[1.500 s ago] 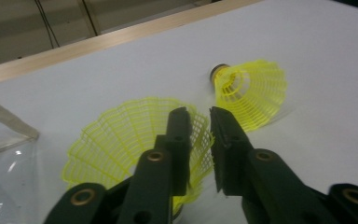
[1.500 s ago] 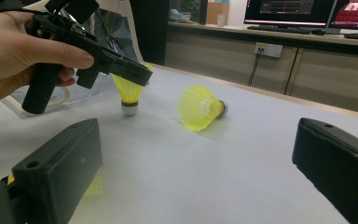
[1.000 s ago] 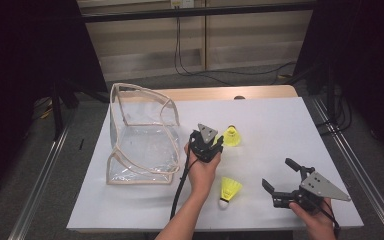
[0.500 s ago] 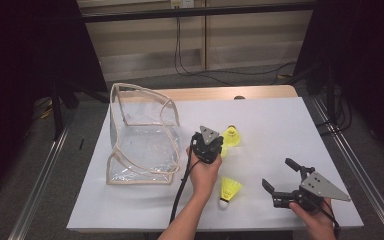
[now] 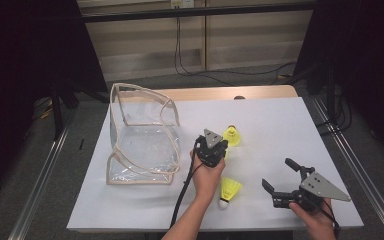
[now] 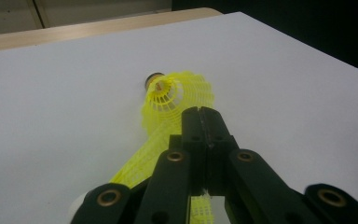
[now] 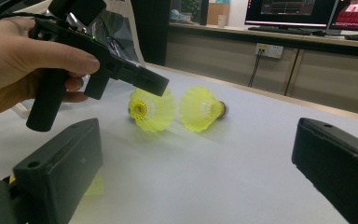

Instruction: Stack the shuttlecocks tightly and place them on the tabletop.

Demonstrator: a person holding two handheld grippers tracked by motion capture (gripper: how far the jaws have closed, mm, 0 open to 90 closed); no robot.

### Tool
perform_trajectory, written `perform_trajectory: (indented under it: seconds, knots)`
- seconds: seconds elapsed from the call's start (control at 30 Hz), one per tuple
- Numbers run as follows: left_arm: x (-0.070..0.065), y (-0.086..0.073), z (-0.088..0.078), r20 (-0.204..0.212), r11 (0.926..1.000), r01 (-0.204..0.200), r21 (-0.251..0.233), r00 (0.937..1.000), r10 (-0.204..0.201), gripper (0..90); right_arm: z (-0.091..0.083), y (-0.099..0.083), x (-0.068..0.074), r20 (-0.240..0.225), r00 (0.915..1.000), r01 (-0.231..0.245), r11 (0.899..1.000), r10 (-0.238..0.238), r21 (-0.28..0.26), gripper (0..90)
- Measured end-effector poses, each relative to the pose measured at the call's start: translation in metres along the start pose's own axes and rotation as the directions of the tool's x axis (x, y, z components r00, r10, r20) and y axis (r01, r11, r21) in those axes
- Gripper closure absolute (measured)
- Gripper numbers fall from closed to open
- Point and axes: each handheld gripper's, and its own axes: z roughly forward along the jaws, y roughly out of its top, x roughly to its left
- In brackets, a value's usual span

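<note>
Where left tongs (image 6: 204, 122) pinch it, yellow mesh shuttlecock (image 6: 179, 95), dark-capped, tipped

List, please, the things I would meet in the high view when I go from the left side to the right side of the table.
Clear plastic bag → left gripper, shut on a yellow shuttlecock → right gripper, jaws open and holding nothing. A second yellow shuttlecock lies nearer the person, between the two grippers.

Two yellow mesh shuttlecocks lie on their sides on the white surface. The far shuttlecock (image 5: 232, 135) has its skirt pinched. The near shuttlecock (image 5: 229, 190) lies free, cork nearest.
</note>
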Motion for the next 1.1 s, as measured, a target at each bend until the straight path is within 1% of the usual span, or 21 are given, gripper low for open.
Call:
perform_trajectory:
  seconds: [0.07, 0.13, 0.2, 0.27, 0.33, 0.4, 0.43, 0.5, 0.6, 0.7, 0.8, 0.83, 0.87, 0.93, 0.97, 1.0, 1.03, 1.07, 1.1]
  knots:
    - [-0.001, 0.0, 0.001, 0.008, 1.0, -0.003, -0.002, 1.0, 0.003, 88.2, 0.0, 0.0, 0.0, 0.0, 1.0, 0.001, 1.0, -0.001, -0.001, 1.1]
    - [-0.002, 0.0, 0.001, 0.008, 1.0, -0.007, 0.006, 0.9999, 0.007, 87.5, 0.0, 0.0, 0.0, 0.0, 1.0, 0.001, 1.0, -0.001, 0.0, 1.2]
    - [-0.003, 0.0, 0.001, 0.013, 1.0, -0.002, 0.01, 0.9999, 0.002, 87.2, 0.0, 0.0, 0.0, 0.0, 1.0, 0.0, 1.0, 0.0, -0.001, 1.2]
    - [-0.003, 0.0, 0.0, 0.013, 1.0, -0.008, 0.006, 0.9999, 0.008, 86.4, 0.0, 0.0, 0.0, 0.001, 1.0, 0.001, 1.0, -0.001, 0.001, 1.2]
    - [-0.003, 0.0, -0.001, 0.022, 1.0, 0.002, 0.008, 0.9998, -0.002, 85.4, 0.0, 0.0, 0.0, 0.0, 1.0, 0.0, 1.0, 0.0, 0.001, 1.2]
    - [-0.003, 0.001, -0.001, 0.024, 1.0, 0.002, -0.001, 0.9997, -0.002, 83.9, 0.0, 0.0, 0.0, 0.001, 1.0, 0.004, 1.0, -0.004, -0.001, 1.2]
    - [-0.003, 0.002, -0.002, 0.028, 0.9999, 0.01, -0.003, 0.9996, -0.01, 83.9, 0.0, 0.0, 0.0, 0.001, 1.0, 0.004, 1.0, -0.004, -0.001, 1.2]
    - [-0.002, 0.003, -0.003, 0.026, 0.9999, 0.011, -0.003, 0.9996, -0.01, 82.5, 0.0, 0.0, 0.0, 0.003, 1.0, 0.003, 1.0, -0.003, 0.0, 1.2]
    - [-0.002, 0.004, -0.004, 0.036, 0.9996, 0.024, -0.011, 0.9991, -0.024, 80.7, 0.0, 0.0, 0.0, 0.0, 1.0, 0.004, 1.0, -0.004, -0.003, 1.2]
    - [-0.003, 0.006, -0.005, 0.04, 0.9996, 0.02, -0.022, 0.999, -0.019, 78.5, 0.0, 0.0, 0.0, 0.001, 1.0, 0.005, 1.0, -0.005, -0.003, 1.2]
    - [-0.003, 0.008, -0.006, 0.029, 0.9995, 0.019, -0.026, 0.9994, -0.018, 75.2, 0.0, 0.0, 0.0, 0.0, 1.0, 0.004, 1.0, -0.004, -0.003, 1.3]
    - [-0.002, 0.009, -0.007, 0.025, 0.9996, 0.012, -0.026, 0.9996, -0.012, 74.2, 0.0, 0.0, 0.0, -0.001, 1.0, 0.005, 1.0, -0.005, -0.003, 1.3]
    - [-0.002, 0.01, -0.006, 0.024, 0.9993, 0.019, -0.033, 0.9996, -0.018, 72.4, 0.0, 0.0, 0.0, 0.002, 1.0, 0.005, 1.0, -0.005, -0.002, 1.3]
    - [0.0, 0.012, -0.006, 0.002, 0.999, 0.004, -0.045, 1.0, -0.004, 68.0, 0.0, 0.0, 0.0, 0.001, 1.0, 0.004, 1.0, -0.004, 0.0, 1.3]
    - [0.001, 0.014, -0.006, -0.018, 0.9988, -0.006, -0.048, 0.9998, 0.005, 66.1, 0.0, 0.0, 0.0, 0.001, 1.0, 0.004, 1.0, -0.004, 0.001, 1.3]
    - [0.003, 0.014, -0.005, -0.033, 0.9986, -0.007, -0.052, 0.9994, 0.005, 62.6, 0.0, 0.0, 0.0, -0.001, 1.0, 0.002, 1.0, -0.002, -0.001, 1.3]
    - [0.004, 0.014, -0.004, -0.04, 0.9989, -0.004, -0.046, 0.9992, 0.003, 59.9, -0.001, 0.0, 0.0, 0.0, 1.0, 0.005, 1.0, -0.005, -0.003, 1.3]
    - [0.005, 0.013, -0.002, -0.053, 0.9993, -0.012, -0.037, 0.9985, 0.01, 56.7, -0.001, 0.0, 0.0, 0.0, 1.0, 0.005, 1.0, -0.005, -0.005, 1.3]
    - [0.006, 0.012, -0.001, -0.056, 0.9995, -0.012, -0.027, 0.9984, 0.011, 55.9, -0.001, 0.0, -0.001, 0.003, 1.0, 0.003, 1.0, -0.003, -0.004, 1.3]
